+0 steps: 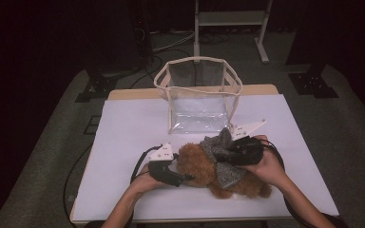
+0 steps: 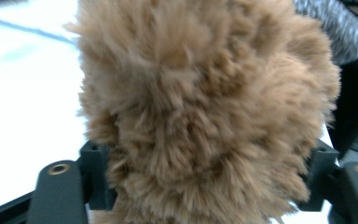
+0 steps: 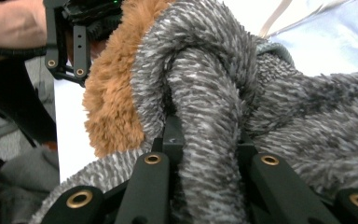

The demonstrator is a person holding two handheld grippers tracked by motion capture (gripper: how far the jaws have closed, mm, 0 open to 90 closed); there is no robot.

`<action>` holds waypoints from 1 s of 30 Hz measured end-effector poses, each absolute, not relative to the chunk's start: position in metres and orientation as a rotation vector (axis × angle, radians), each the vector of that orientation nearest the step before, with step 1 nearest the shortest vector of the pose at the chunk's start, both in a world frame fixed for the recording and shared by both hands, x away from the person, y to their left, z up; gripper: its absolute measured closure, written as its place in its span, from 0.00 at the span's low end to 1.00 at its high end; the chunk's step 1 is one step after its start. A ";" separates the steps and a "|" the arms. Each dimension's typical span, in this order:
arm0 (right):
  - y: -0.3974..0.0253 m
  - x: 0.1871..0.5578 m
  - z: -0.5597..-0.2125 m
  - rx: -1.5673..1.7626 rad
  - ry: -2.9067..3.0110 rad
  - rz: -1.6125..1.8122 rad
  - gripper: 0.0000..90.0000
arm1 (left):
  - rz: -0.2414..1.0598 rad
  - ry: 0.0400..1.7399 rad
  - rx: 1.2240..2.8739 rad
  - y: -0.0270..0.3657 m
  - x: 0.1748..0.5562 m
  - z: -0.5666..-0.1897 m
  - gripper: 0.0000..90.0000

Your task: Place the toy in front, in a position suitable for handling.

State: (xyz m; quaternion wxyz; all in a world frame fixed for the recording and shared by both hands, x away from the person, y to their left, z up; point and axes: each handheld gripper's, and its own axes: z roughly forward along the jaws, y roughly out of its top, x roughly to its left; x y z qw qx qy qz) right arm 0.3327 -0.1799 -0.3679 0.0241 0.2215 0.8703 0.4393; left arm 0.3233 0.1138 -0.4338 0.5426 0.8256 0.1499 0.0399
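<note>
White table (image 1: 123, 123), clear bag (image 1: 199, 95) overhead; up close, scarf (image 3: 209, 116) between right hand-held gripper (image 3: 209, 154) jaws.

Count: 1 brown plush toy (image 1: 200, 166) w/ 1 grey fuzzy scarf (image 1: 221, 159) tied on it, near the surface's (image 1: 123, 128) front edge; 1 clear bag (image 1: 198, 95) w/ cream trim, at the back edge. 2 hand-held grippers: left hand-held gripper (image 1: 186, 177), right hand-held gripper (image 1: 229, 151), 1 per hand, so 2 hands. 1 surface.

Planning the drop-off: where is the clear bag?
In the high view the clear bag stands upright at the table's far middle, just behind the plush toy.
</note>
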 end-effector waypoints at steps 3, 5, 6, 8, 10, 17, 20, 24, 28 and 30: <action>-0.181 0.335 -0.362 0.711 2.672 1.413 0.84 | 0.119 0.336 1.945 0.117 0.325 -0.413 0.33; -0.179 0.337 -0.355 0.714 2.656 1.463 0.84 | 0.140 0.323 1.942 0.121 0.326 -0.401 0.33; -0.177 0.337 -0.351 0.707 2.648 1.477 0.84 | 0.156 0.316 1.944 0.123 0.326 -0.394 0.33; -0.172 0.338 -0.343 0.684 2.627 1.513 0.85 | 0.199 0.299 1.962 0.128 0.326 -0.379 0.34; -0.166 0.339 -0.334 0.658 2.603 1.569 0.85 | 0.250 0.283 1.975 0.134 0.323 -0.360 0.34; -0.149 0.342 -0.309 0.603 2.523 1.779 0.85 | 0.401 0.224 2.006 0.159 0.310 -0.301 0.34; -0.151 0.341 -0.312 0.589 2.540 1.772 0.84 | 0.401 0.208 2.052 0.155 0.308 -0.301 0.34; -0.172 0.341 -0.315 0.623 2.550 1.710 0.84 | 0.396 0.194 2.041 0.136 0.313 -0.310 0.34; -0.193 0.340 -0.287 0.606 2.520 1.668 0.83 | 0.398 0.140 2.042 0.108 0.319 -0.304 0.33; -0.196 0.340 -0.265 0.560 2.492 1.649 0.83 | 0.401 0.110 2.059 0.093 0.324 -0.300 0.33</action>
